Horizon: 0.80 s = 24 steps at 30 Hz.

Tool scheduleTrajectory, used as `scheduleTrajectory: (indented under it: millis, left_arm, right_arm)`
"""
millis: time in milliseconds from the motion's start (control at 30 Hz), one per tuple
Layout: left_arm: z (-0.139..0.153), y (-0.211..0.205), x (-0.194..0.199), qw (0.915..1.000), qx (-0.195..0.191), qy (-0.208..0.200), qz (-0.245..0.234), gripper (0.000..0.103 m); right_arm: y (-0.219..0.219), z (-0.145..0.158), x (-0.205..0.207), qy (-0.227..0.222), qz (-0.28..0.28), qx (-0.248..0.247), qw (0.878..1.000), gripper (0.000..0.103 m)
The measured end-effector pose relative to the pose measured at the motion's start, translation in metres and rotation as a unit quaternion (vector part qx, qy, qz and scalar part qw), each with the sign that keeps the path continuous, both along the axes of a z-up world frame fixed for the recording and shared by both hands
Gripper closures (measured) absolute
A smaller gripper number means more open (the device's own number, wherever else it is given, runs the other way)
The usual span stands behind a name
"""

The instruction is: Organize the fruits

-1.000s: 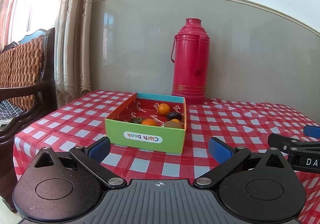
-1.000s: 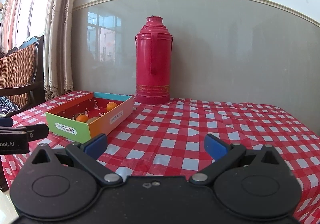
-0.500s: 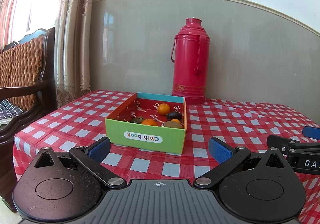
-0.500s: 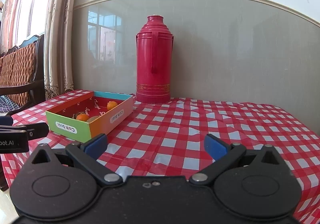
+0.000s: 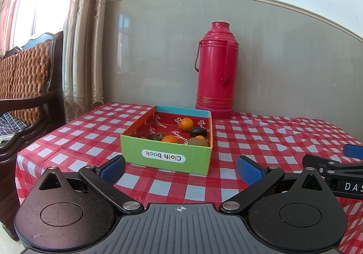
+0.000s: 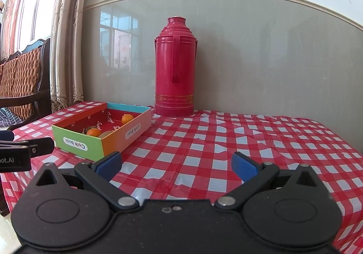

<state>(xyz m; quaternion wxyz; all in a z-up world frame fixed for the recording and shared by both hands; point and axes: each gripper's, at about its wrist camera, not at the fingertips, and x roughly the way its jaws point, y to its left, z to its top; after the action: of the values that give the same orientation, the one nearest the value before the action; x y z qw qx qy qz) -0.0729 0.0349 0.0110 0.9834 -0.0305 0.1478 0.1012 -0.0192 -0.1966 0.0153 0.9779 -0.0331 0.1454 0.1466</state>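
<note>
Fruits are sitting together inside the box (image 5: 166, 156), a shallow cardboard tray with a green front wall, an orange side, a blue back rim and a red printed lining, resting on the left half of the cloth (image 5: 272, 138). Two round, glossy oranges are showing, one (image 5: 186, 124) toward the back and one (image 5: 170, 139) nearer the front; a dark, smooth fruit (image 5: 198, 132) is lying between them on the right, a brown, fuzzy-looking one (image 5: 199, 141) is pressing against the front right corner, and a dark green lumpy piece (image 5: 156, 136) is lying to the left, its kind too small to tell. No fruit is lying loose on the cloth in either view, so the gathering is looking finished or nearly so; whether any sorting inside the box is remaining cannot be judged. The left gripper (image 5: 180, 169) is hanging just in front of the box with its blue-padded fingers spread wide and nothing between them. The right gripper (image 6: 177, 163) is likewise gaping wide and empty, facing bare checked cloth to the right of the box. The cloth is looking like shiny, slightly wrinkled red-and-white plastic. A tall red flask (image 6: 174, 68), smooth and cylindrical, is standing upright behind the box against the wall.
</note>
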Motion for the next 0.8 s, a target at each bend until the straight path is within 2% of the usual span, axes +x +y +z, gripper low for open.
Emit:
scheduleTrajectory:
  millis: [633, 800]
  left_arm:
    - [0.0, 0.0005, -0.0006, 1.0, 0.002, -0.001, 0.003, 0.0]
    - [0.0023, -0.0017, -0.0061, 0.9997, 0.006, -0.022, -0.007, 0.0]
  right_arm:
    - [0.0001, -0.0003, 0.0004, 0.0, 0.001, -0.001, 1.0, 0.006]
    - [-0.0003, -0.0015, 0.001, 0.001, 0.001, 0.0, 1.0, 0.006]
